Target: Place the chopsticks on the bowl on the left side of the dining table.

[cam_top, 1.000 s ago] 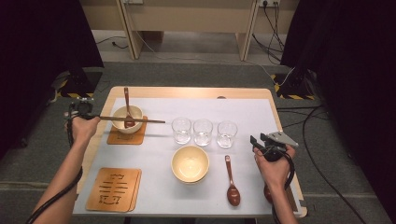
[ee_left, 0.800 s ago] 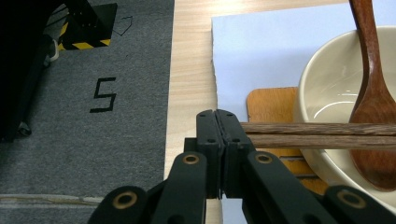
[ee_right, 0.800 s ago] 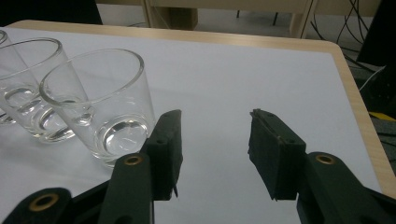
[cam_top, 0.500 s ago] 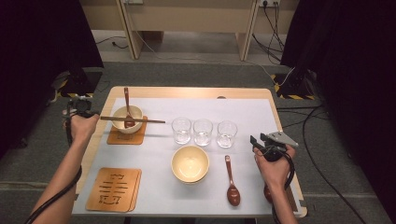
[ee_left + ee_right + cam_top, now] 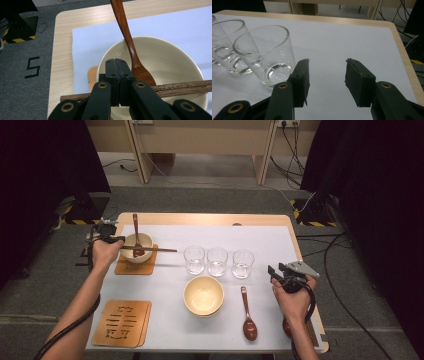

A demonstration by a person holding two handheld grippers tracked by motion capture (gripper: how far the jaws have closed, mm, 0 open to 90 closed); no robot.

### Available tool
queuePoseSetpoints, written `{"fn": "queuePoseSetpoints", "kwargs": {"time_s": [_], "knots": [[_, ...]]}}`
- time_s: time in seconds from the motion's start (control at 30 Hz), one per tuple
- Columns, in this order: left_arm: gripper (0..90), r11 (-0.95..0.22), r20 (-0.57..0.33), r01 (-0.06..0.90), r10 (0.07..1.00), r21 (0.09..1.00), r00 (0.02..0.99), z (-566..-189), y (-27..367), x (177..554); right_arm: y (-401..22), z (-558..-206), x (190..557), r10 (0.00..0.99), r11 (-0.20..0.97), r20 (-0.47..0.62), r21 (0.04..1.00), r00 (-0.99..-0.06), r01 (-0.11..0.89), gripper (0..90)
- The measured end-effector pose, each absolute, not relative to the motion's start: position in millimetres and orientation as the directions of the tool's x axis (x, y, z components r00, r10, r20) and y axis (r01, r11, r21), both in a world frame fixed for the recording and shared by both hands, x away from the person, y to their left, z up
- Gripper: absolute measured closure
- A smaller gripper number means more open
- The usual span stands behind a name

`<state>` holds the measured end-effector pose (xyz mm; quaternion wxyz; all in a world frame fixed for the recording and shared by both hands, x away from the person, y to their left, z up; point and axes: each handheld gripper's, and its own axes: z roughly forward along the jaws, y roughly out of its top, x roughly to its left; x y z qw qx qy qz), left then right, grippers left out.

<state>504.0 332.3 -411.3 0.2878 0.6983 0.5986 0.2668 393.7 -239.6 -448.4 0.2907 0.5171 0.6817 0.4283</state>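
Lying across the cream bowl (image 5: 160, 65), dark wooden chopsticks (image 5: 180, 88), speckled grain.

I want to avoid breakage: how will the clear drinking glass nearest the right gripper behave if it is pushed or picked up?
The clear drinking glass nearest the right gripper looks thick-based, so it would probably slide on the white sheet rather than tip. Its smooth wall may be slippery between the open jaws. Pushed sideways, it could knock the neighbouring glass close beside it.

I see the dark wooden chopsticks (image 5: 150, 249) lying level, side by side across the rim of the cream bowl (image 5: 145, 241) at the worktop's far left, their tips sticking out past its right side.
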Motion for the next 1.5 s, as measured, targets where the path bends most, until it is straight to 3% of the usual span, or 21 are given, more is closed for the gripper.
{"fn": "queuePoseSetpoints", "kwargs": {"time_s": [0.83, 1.5], "knots": [[88.0, -0.145, 0.076, 0.724, 0.989, 0.675, 0.127, -421.3, 326.0, 508.2, -240.4, -448.8, 394.2, 0.955, 0.097, 0.047, 0.884, -0.294, 0.457, 54.5], [86.5, -0.131, 0.055, 0.714, 0.99, 0.688, 0.128, -419.5, 326.5, 507.1, -240.6, -448.4, 393.8, 0.956, 0.092, 0.051, 0.884, -0.29, 0.458, 54.5]]}}
